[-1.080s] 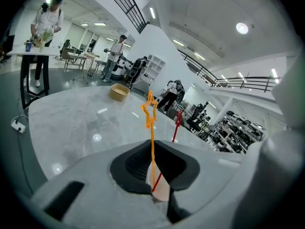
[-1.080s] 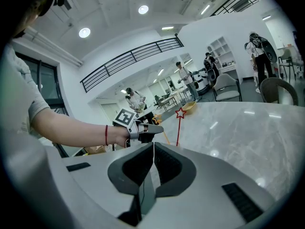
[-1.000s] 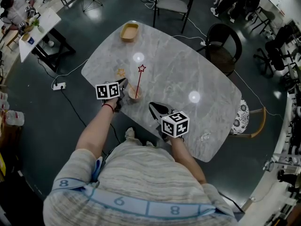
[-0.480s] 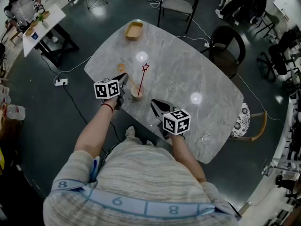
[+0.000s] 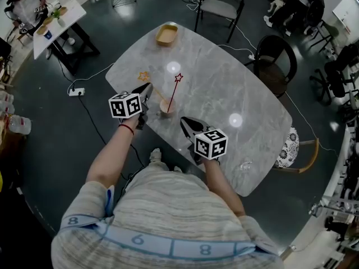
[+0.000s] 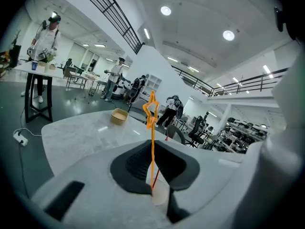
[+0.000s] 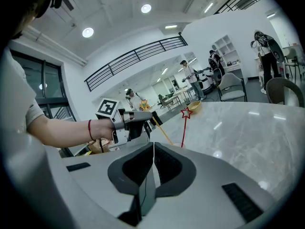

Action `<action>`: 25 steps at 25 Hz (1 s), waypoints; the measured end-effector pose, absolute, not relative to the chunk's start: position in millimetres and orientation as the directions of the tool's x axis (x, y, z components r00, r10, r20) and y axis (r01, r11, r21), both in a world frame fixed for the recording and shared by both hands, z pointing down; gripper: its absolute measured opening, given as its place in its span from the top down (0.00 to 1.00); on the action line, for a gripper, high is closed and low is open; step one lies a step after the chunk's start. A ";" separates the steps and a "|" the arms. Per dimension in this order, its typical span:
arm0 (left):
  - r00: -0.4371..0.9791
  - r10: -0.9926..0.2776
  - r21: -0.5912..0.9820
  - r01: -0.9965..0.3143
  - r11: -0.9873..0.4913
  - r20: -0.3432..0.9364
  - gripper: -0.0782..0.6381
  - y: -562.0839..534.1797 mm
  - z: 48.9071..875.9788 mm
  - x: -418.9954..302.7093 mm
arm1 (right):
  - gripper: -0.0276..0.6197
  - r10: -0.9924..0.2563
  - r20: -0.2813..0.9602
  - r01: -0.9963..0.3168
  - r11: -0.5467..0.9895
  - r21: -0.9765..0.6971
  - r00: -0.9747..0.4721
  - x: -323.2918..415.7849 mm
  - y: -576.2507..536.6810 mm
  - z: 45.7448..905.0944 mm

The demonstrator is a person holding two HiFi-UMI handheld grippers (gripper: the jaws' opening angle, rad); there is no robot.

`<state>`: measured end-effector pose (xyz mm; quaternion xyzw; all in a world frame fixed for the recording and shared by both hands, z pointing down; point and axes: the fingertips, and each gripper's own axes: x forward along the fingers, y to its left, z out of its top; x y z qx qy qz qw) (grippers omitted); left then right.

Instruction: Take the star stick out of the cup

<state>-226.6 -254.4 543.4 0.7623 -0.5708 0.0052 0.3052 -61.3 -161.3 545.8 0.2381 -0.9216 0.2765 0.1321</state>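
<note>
The marble desk (image 5: 224,88) carries a cup (image 5: 167,109). The right gripper (image 5: 183,120) is near the cup, and its own view shows its jaws together and empty. Only the left gripper (image 5: 148,87) view shows that gripper's jaws pinched on the orange star stick (image 6: 152,143). The stick slants over the cup, and the red star stick (image 5: 173,93) stands inside the cup.

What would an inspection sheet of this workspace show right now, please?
Surface: grey marble table, light reflections, no spills seen.
Job's things: cup upright, holding the red star stick; orange star stick in the left gripper, its lower end hidden.
Clutter: wooden tray at the far end; small clear item near the table edge.
Grippers: left gripper shut on the orange star stick; right gripper shut, empty.
Cables: power strip and cord on the floor.
Surroundings: chairs, people at a side table.
</note>
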 end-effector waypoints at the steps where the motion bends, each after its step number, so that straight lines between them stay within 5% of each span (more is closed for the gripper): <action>1: 0.348 -0.869 0.463 -0.871 -0.163 0.350 0.85 -252.6 540.3 -225.3 | 0.94 -0.364 0.374 -0.510 0.736 -0.446 -0.853 -61.7 -160.4 545.2; 25: 0.568 -0.740 0.539 -0.774 -0.332 0.360 0.85 -224.3 548.1 -102.5 | 0.94 -0.473 0.381 -0.605 0.671 -0.429 -0.795 -3.3 -148.7 540.4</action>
